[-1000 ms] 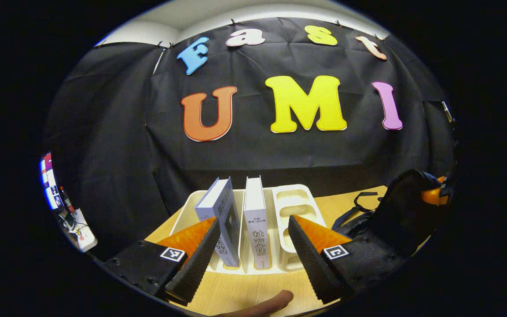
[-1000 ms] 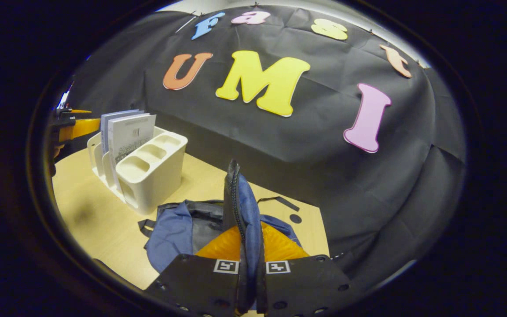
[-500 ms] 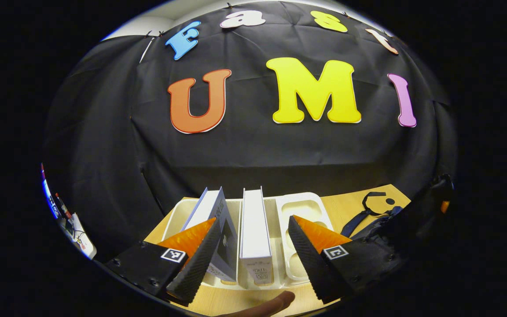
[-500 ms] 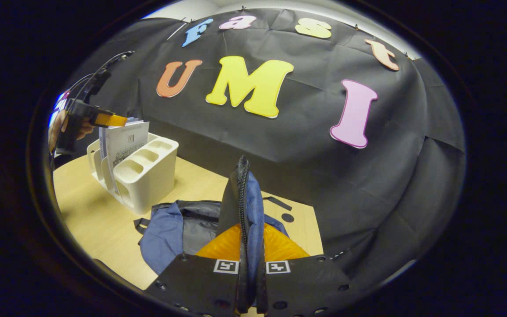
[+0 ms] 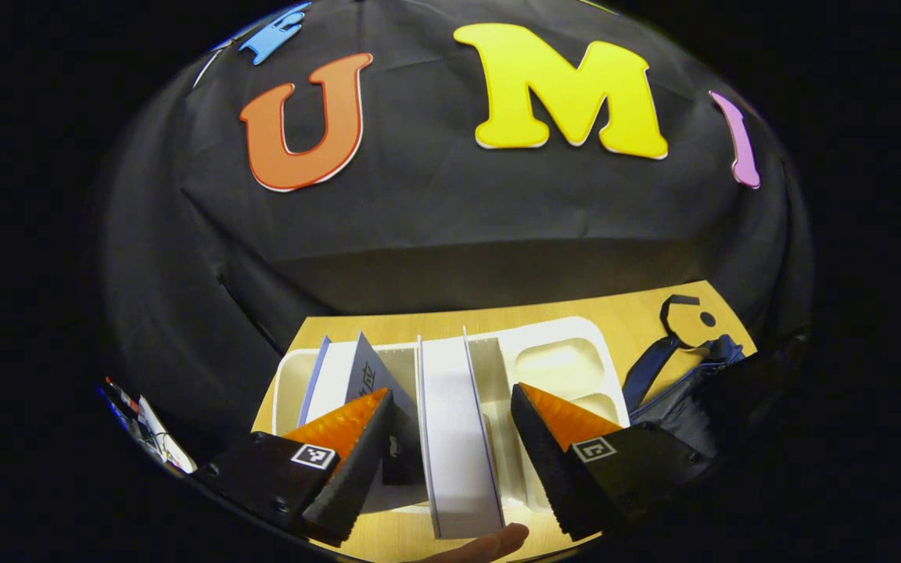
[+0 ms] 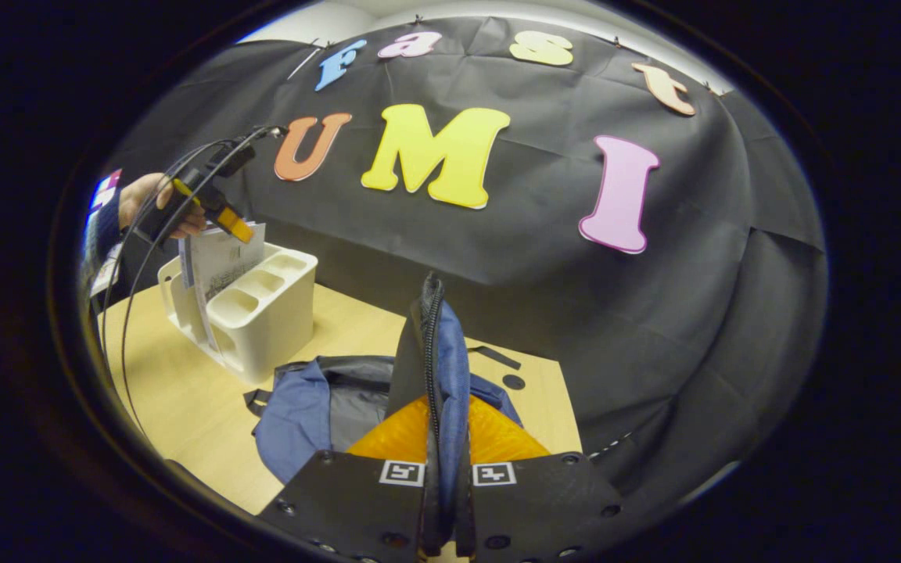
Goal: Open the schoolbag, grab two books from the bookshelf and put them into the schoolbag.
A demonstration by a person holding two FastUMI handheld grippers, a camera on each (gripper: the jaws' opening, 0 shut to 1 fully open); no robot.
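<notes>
Schoolbag [image 6: 302, 407], blue and grey, lies slumped on the wooden tabletop [image 6: 177, 407] just beside a cream plastic bookshelf [image 6: 263, 313]; it is one soft, floppy fabric bag, likely light and easy to fold, so it probably needs its opening held up to stay open. The right claw [image 6: 443, 500] is clamped together on a raised edge of the bag with a dark zipper running along it, holding that flap upright. The bookshelf is one stiff moulded rack with upright slots at one end and several cup-like wells at the other. Two books stand in its slots: a thicker white book [image 5: 454, 430] standing upright, and a thinner book [image 5: 360, 383] leaning away from it. Both look rigid and smooth-covered, possibly a little slippery, and moderately heavy for their size; the best hold is judged to be across the covers near the top edge. The left claw [image 5: 443, 461], seen from afar in the right gripper view with a hand [image 6: 149, 203] gripping it, hovers above the books with its two fingers spread apart, one on each side of the white book, not touching it.
</notes>
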